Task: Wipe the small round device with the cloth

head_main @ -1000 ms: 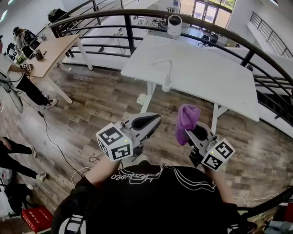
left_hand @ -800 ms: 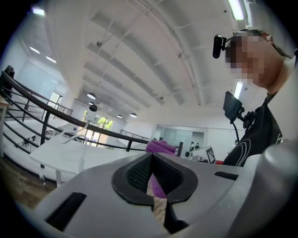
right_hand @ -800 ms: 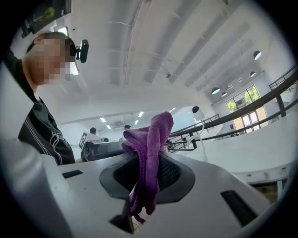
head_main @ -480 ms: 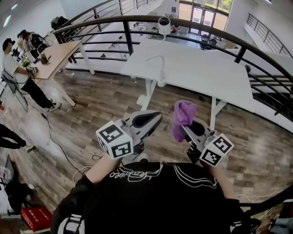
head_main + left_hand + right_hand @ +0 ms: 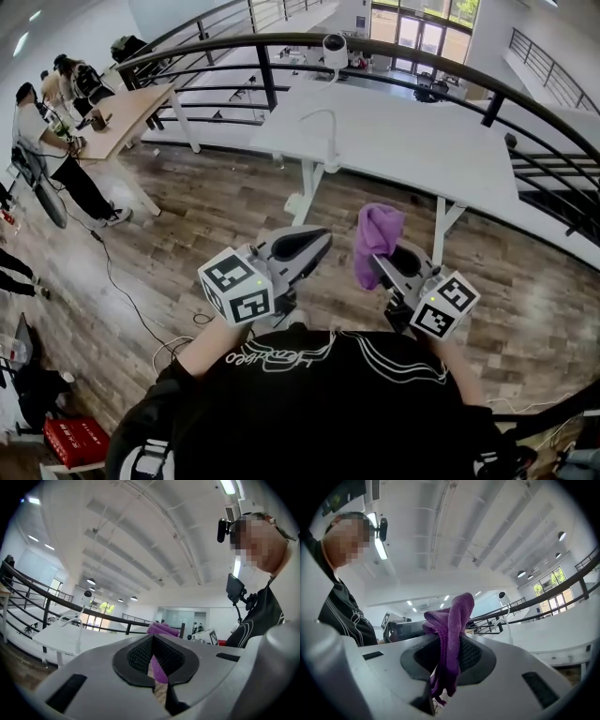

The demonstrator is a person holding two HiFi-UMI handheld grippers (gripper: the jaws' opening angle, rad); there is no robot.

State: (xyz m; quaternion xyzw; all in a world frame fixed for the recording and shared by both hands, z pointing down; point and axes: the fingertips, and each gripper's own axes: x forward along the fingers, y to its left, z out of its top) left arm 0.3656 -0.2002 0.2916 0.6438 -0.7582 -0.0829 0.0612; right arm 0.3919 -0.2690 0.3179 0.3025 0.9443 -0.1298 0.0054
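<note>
The small round white device (image 5: 335,49) sits atop a curved white stalk at the far edge of the white table (image 5: 422,141). It also shows far off as the device (image 5: 87,594) and the device (image 5: 501,595). My right gripper (image 5: 380,262) is shut on a purple cloth (image 5: 378,234), which bunches above its jaws and hangs through them as the cloth (image 5: 452,634). My left gripper (image 5: 314,246) is shut with nothing in it. Both are held level in front of the person's chest, short of the table. Past the left gripper's (image 5: 153,667) closed jaws the purple cloth (image 5: 161,629) peeks through.
A black curved railing (image 5: 281,42) runs behind the table. A wooden desk (image 5: 122,108) with people (image 5: 37,141) beside it stands at the left. A cable (image 5: 122,300) trails over the wood floor, and a red box (image 5: 70,441) lies at the lower left.
The table and device have slid slightly left and grown a little larger in the head view. Both grippers keep their pose and the cloth stays gripped. People at the left have shifted.
</note>
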